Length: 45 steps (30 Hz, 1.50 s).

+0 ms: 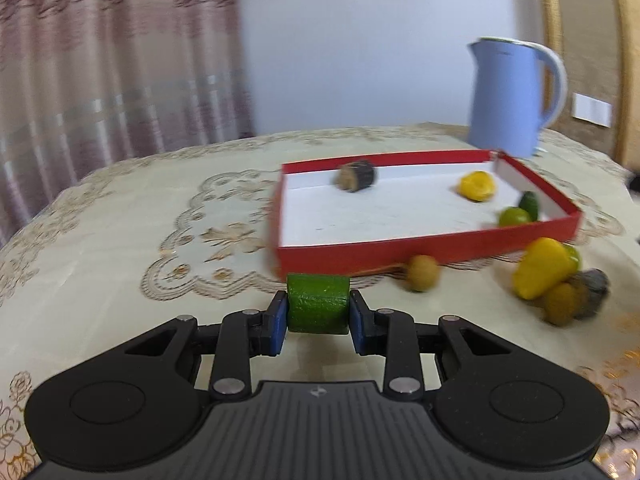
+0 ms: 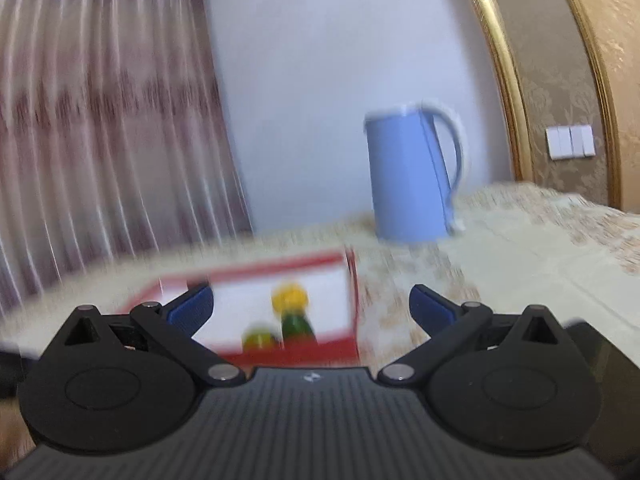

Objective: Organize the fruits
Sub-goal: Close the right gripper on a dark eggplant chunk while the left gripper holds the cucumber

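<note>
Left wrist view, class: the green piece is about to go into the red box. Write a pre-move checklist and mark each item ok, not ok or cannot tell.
1. Left gripper shut on the green piece: ok.
2. Piece square between both fingers: ok.
3. Free floor in the red box: ok, its left half is bare.
4. Right gripper out of the way: cannot tell; it is open, above the box's right end.
5. Blue kettle off the path: ok, it stands behind the box.
</note>
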Motion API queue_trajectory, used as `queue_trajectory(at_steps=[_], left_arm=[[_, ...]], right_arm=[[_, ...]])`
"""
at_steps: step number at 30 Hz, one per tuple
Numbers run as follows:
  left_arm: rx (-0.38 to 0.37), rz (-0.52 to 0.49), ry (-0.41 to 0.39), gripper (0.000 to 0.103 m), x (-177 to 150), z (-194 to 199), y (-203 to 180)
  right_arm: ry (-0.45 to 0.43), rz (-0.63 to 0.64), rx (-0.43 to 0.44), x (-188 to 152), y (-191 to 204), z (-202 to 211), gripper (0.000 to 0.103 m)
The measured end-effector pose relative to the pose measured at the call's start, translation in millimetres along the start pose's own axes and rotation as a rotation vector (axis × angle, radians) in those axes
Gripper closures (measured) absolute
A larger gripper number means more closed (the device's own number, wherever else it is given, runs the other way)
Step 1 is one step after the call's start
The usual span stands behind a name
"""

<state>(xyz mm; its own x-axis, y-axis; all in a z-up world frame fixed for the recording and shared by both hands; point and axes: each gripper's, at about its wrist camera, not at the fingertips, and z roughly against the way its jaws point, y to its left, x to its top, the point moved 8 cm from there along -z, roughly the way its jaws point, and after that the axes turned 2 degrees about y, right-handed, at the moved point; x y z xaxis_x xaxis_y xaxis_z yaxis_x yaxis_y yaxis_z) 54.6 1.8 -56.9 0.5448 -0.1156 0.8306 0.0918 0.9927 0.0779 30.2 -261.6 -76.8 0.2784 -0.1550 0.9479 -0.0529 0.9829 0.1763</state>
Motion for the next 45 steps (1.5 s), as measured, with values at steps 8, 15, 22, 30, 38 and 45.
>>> queue_trajectory(at_steps=[8, 15, 22, 30, 38, 45], left_arm=[[0.002, 0.011, 0.011, 0.072, -6.0, -10.7, -2.5], [-0.007, 0.002, 0.012, 0.072, -8.3, -11.6, -4.5], [-0.019, -0.010, 0.033, 0.072, -8.2, -14.1, -7.3], [-0.027, -0.010, 0.014, 0.072, -0.8, -13.4, -12.3], [-0.021, -0.029, 0.017, 0.072, -4.4, -17.5, -15.2], [-0.021, -0.023, 0.019, 0.072, -4.8, -18.1, -13.5]], right_arm=[[0.111, 0.183, -0.025, -30.5, 30.5, -3.9, 0.000], [0.199, 0.197, -0.033, -46.0, 30.6, -21.0, 0.014], [0.251, 0.285, -0.095, -52.1, 33.4, -26.7, 0.068], [0.276, 0.205, -0.081, -50.1, 25.0, -36.4, 0.057], [0.100, 0.237, -0.236, -34.8, 25.2, -12.9, 0.000], [0.172, 0.259, -0.214, -41.6, 27.2, -9.8, 0.003]])
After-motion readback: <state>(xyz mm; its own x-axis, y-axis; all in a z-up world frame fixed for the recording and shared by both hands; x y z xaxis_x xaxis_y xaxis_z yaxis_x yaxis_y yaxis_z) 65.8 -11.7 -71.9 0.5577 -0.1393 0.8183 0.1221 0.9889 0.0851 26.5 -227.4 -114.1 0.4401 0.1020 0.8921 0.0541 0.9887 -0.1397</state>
